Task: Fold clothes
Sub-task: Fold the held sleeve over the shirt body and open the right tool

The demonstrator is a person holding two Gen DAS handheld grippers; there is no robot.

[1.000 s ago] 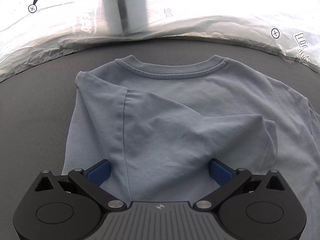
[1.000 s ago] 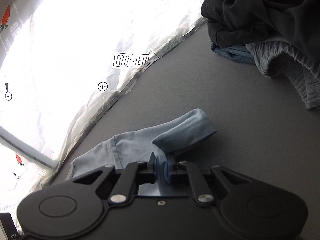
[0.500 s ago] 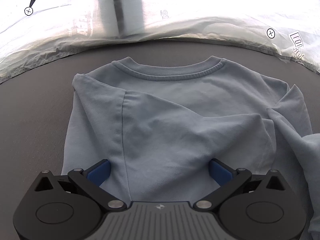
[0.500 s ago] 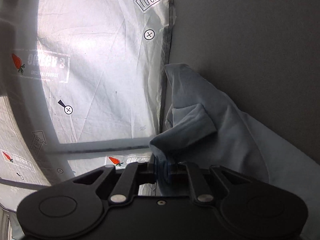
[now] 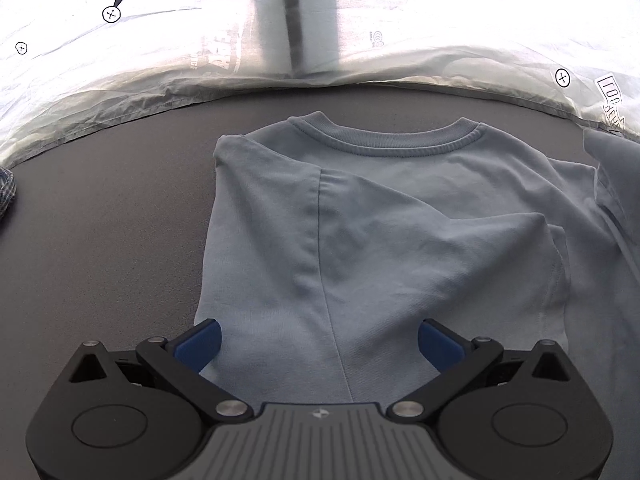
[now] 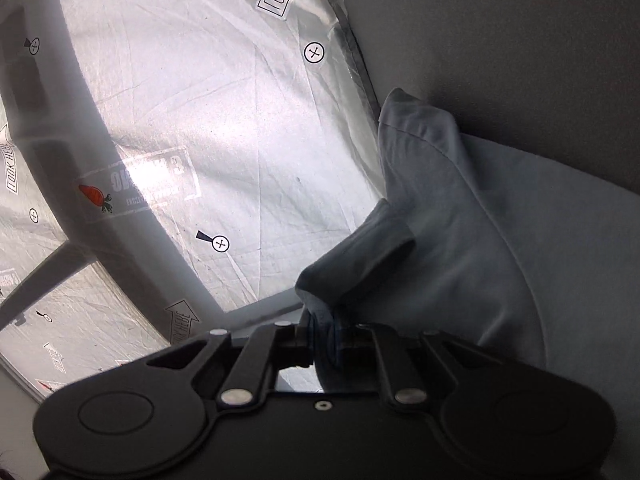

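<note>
A light blue T-shirt (image 5: 400,224) lies on the dark grey table (image 5: 100,240), collar toward the far edge, its left sleeve folded inward over the body. My left gripper (image 5: 318,338) hovers open over the shirt's near part, blue pads spread wide with cloth under them. In the right wrist view my right gripper (image 6: 326,338) is shut on the blue T-shirt's right sleeve (image 6: 360,264), lifted off the table and tilted, with the shirt (image 6: 520,264) draping away to the right. That raised sleeve shows at the right edge of the left wrist view.
Crinkled translucent plastic sheeting (image 5: 160,64) with printed markers and carrot logos runs along the table's far edge, also filling the left of the right wrist view (image 6: 200,120). A bit of checked fabric (image 5: 6,192) pokes in at the far left.
My right gripper lifted the right sleeve up and swung it over toward the shirt's body. The left gripper stayed open and drew back slightly.
</note>
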